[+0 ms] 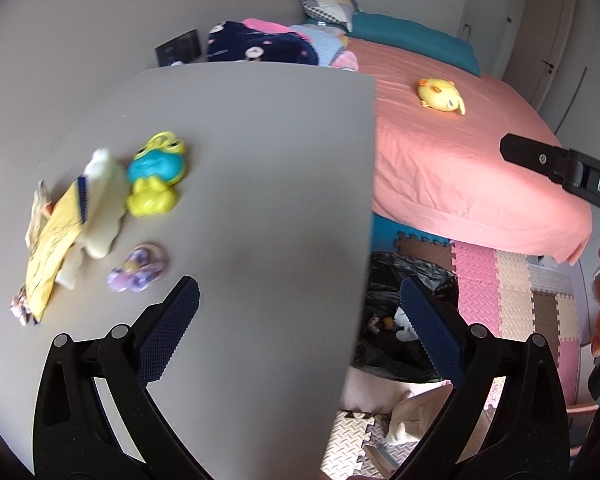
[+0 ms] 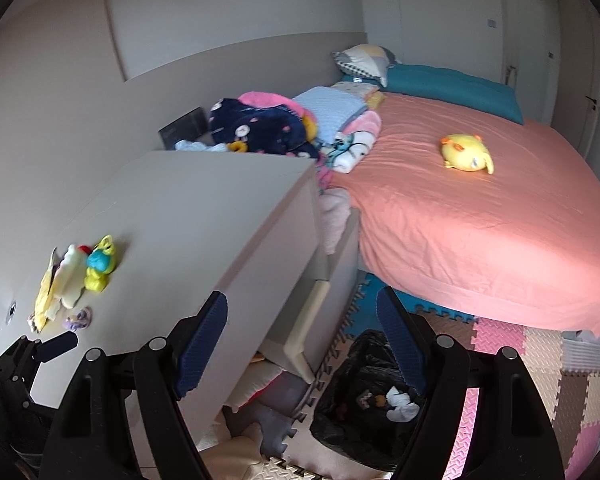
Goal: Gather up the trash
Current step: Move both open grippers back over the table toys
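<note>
A yellow wrapper (image 1: 54, 248) and crumpled paper scraps lie at the left edge of the grey cabinet top (image 1: 260, 160), beside a cream plastic toy (image 1: 104, 204). In the right wrist view the same yellow wrapper (image 2: 44, 296) is small and far left. My left gripper (image 1: 298, 296) hangs open over the cabinet's right edge, with nothing between its pads. My right gripper (image 2: 302, 300) is open too, above the cabinet's front corner. A black trash bag (image 2: 360, 376) stands open on the floor below, white crumpled paper (image 2: 400, 404) inside. The bag (image 1: 404, 272) also shows past the cabinet edge.
A blue and yellow toy (image 1: 156, 176) and a purple pacifier (image 1: 138, 268) lie near the wrapper. A bed with a pink sheet (image 2: 480, 220) holds a yellow plush (image 2: 466, 152) and piled clothes (image 2: 260, 124). Foam puzzle mats (image 2: 540, 360) cover the floor. A cabinet drawer (image 2: 300, 320) stands open.
</note>
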`<state>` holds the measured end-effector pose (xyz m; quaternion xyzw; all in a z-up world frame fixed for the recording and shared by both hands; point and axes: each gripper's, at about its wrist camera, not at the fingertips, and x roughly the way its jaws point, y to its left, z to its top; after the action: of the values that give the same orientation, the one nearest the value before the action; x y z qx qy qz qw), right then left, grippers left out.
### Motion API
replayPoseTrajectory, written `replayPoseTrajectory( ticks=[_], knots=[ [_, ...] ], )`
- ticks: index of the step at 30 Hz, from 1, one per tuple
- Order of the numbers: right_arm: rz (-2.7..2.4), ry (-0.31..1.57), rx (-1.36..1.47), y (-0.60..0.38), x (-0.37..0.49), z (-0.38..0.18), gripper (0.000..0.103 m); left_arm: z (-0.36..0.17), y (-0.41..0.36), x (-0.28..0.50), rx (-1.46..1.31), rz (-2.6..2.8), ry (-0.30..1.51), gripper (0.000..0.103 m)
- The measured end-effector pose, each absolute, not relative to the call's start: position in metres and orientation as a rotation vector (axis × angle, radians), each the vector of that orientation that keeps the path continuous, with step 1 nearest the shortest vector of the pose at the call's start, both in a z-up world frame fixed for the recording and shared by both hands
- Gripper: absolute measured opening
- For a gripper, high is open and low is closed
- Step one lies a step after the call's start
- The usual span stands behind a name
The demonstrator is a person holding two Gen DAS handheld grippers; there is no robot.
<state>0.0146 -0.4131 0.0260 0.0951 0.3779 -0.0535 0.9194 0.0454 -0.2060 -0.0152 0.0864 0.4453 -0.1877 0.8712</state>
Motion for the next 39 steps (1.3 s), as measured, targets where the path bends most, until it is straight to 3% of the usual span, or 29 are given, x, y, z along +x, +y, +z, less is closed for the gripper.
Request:
replayPoseTrajectory(
  ticks=[20,39],
  knots=[
    [0.108,0.828,0.068,-0.270,0.045,0.009,0.078,-0.008,-0.058,0.040,0.045,-0.154,0.916,0.097],
    [0.247,0.883,-0.013,-0.185,0.069,-0.014,0.077,-0.013,0.023,0.050,0.007,-0.005,0.896,0.097]
  ],
)
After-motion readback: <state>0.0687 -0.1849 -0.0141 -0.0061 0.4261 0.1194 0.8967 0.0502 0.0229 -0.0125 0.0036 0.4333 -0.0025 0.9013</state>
